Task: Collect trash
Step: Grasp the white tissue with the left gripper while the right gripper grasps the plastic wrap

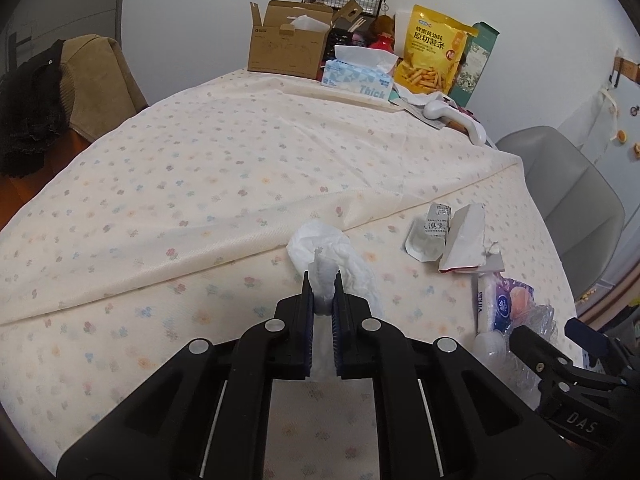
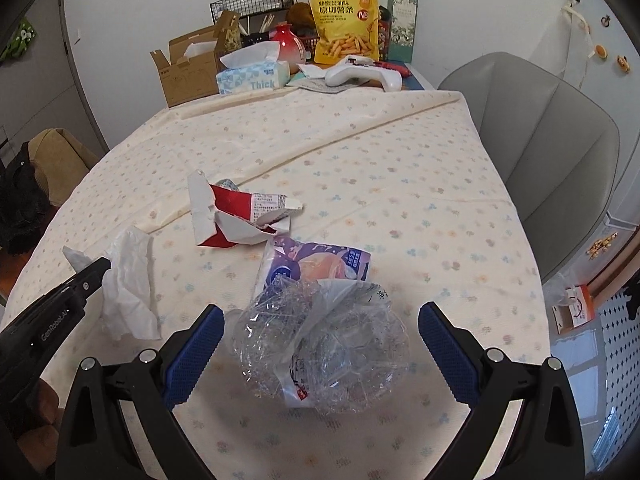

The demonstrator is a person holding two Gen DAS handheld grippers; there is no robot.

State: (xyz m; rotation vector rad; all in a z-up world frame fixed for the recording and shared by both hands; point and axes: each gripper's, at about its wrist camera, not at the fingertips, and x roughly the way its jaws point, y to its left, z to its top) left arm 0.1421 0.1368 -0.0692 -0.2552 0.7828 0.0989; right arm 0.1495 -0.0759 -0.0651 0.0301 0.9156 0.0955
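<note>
Crumpled tissue (image 2: 128,288) left of plastic wrapper (image 2: 324,344)

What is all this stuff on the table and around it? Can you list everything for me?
crumpled tissue: one, white, near table edge, pinched in the left gripper
crushed plastic bottle: one, clear, between the right gripper's open fingers
snack wrapper: one, purple and orange, just behind the bottle
torn carton: one, red and white, mid-table
tissue box: one, blue and white, far end
cardboard box: one, brown, open, far end
chip bag: one, yellow, standing at the far end
wire basket: one, black, against the wall
tablecloth: one, cream with small flowers
chair: one, grey, beside the table
left gripper: black, shut on the tissue
right gripper: black with blue pads, open
</note>
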